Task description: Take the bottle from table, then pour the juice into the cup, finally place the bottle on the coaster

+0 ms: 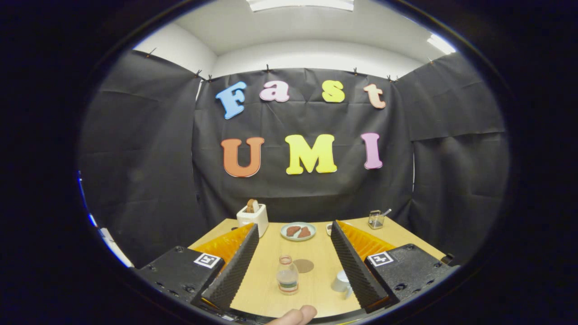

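A small clear bottle (287, 276) with a banded label stands upright on the wooden table (316, 246), between my two fingers and a little ahead of them. My gripper (294, 229) is open, with nothing held. A round brown coaster (303, 266) lies flat just beyond the bottle, slightly to its right. A white cup (342, 283) stands right of the bottle, close against the inner side of my right finger.
At the table's far side stand a white toaster (253, 216) with a slice in it, a plate (298, 231) with brown food, and a small glass container (376, 219) with a utensil. A person's fingertip (295, 315) shows at the table's near edge.
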